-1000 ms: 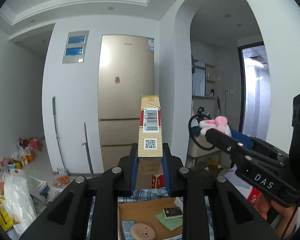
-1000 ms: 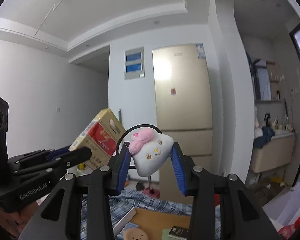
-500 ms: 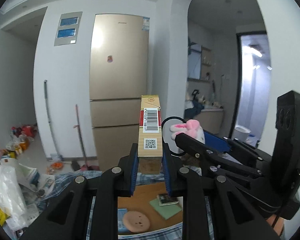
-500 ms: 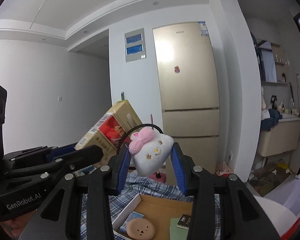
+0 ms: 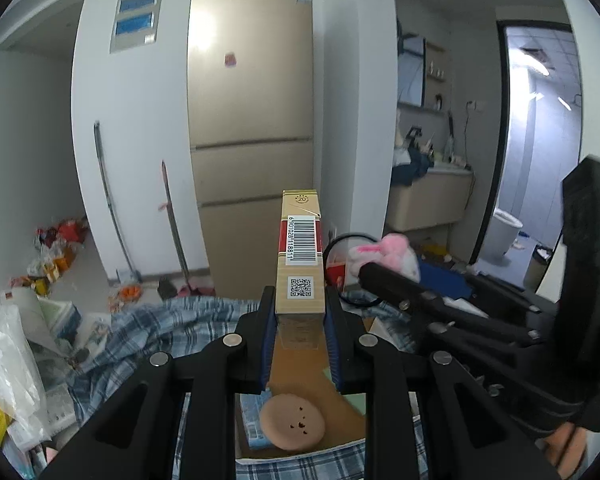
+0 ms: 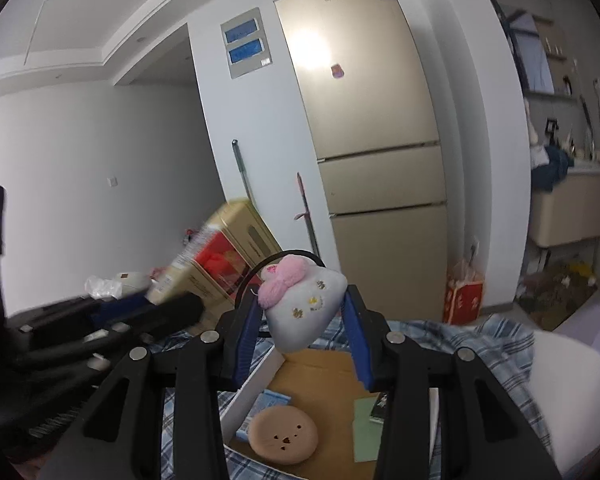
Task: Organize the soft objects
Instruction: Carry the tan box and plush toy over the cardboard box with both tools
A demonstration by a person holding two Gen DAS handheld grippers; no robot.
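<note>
My left gripper (image 5: 300, 320) is shut on a long gold and red carton (image 5: 301, 252) that points away from me, barcode side up. A white plush toy (image 6: 306, 308) with a pink bow and a black loop is pinched in my right gripper (image 6: 300, 328). Each gripper shows in the other's view: the right gripper (image 5: 384, 270) with the plush toy (image 5: 384, 256) at right, the left gripper (image 6: 160, 308) with the blurred carton (image 6: 224, 256) at left. Both hover above an open cardboard box (image 6: 324, 368) holding a round tan cushion (image 6: 283, 435), a blue packet (image 6: 266, 404), a green sheet (image 6: 366, 428) and a small dark book (image 6: 382, 402).
The box (image 5: 296, 364) rests on blue plaid cloth (image 5: 160, 324). Plastic bags and clutter (image 5: 12, 344) lie at left. A gold fridge (image 5: 252, 120) and two leaning poles (image 5: 112, 208) stand behind. A white round surface (image 6: 560, 384) is at the right. A red bag (image 6: 462, 300) sits on the floor.
Both grippers have sunk and tipped downward with their loads still held. More of the cardboard box and the plaid cloth now shows below them.
</note>
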